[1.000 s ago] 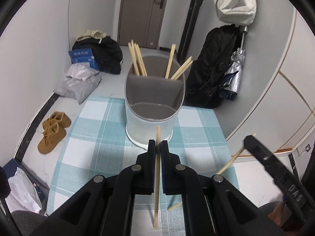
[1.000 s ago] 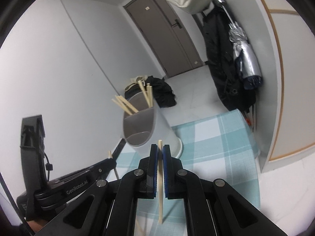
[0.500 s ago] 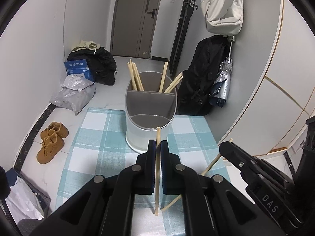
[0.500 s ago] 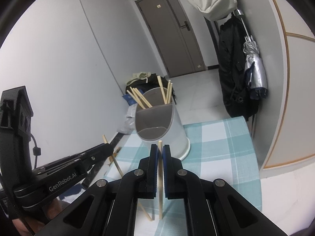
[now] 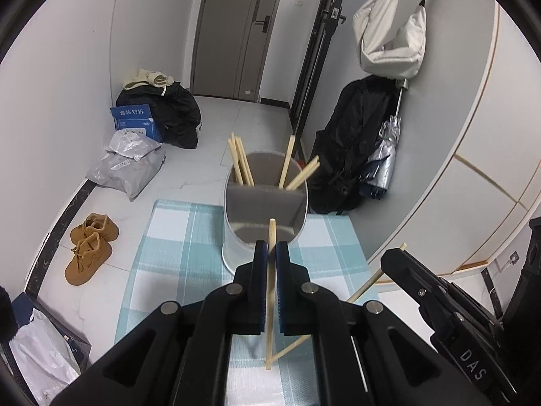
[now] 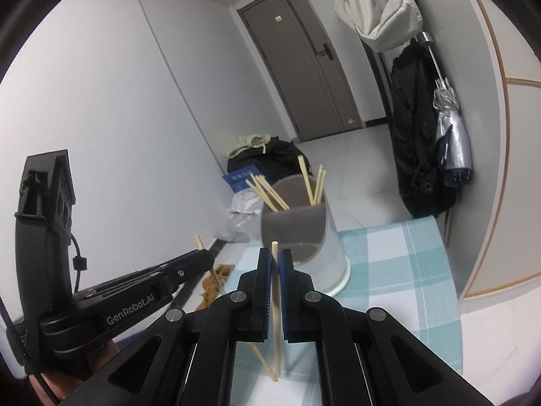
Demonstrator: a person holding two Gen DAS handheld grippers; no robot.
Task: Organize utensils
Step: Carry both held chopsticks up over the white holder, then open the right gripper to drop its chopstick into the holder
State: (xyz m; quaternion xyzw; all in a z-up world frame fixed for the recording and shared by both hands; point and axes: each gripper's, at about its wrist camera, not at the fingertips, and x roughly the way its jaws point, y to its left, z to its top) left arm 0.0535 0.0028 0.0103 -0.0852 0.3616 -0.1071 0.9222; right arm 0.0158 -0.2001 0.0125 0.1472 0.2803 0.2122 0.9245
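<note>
Over the last second both hand-held grippers rose and drew back from the holder [image 5: 265, 203] on the desk [image 5: 169, 247]. Left hand-held gripper [image 5: 271, 253] and right hand-held gripper [image 6: 275, 260] each clamped one chopstick [image 5: 269, 304], held upright; insertion remained pending

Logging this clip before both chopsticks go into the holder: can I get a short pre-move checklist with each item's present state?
1. Left gripper clamps its chopstick: ok, pinched upright between the pads.
2. Right gripper clamps its own chopstick: ok, also upright.
3. The two held sticks are clear of each other: not ok, their lower ends cross or meet below the grippers.
4. Holder stands upright on the checked cloth: ok.
5. Room in the holder: ok, the front compartment looks empty; the other chopsticks stand in the back one.
6. Stick tips above the holder's rim: cannot tell.
</note>
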